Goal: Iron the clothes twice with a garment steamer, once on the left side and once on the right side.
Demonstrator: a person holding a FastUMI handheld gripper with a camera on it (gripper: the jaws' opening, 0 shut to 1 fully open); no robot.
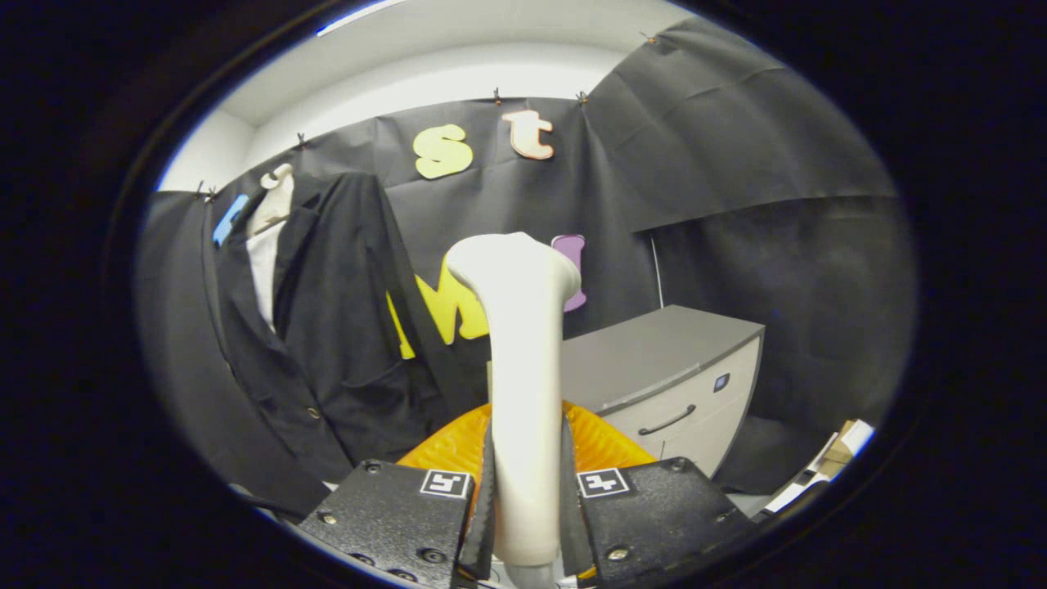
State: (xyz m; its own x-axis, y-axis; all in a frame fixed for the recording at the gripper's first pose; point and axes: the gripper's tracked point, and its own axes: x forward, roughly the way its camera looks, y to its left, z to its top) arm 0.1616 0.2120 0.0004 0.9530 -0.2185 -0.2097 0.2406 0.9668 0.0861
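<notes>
A cream-white garment steamer (523,360) stands upright between my fingers, its handle clamped on both sides and its head rising above them. My gripper (526,507) is shut on that handle. To the left beyond the fingers hangs a black jacket (343,327) on a pale hanger (274,196), with a white lining or shirt showing at the collar. The steamer head is to the right of the jacket and apart from it.
An orange ribbed object (458,446) lies just behind the fingers, under the steamer. A grey cabinet (671,376) with a drawer handle stands to the right. Some papers or boxes (834,458) sit at the far right. Black cloth walls close the booth behind.
</notes>
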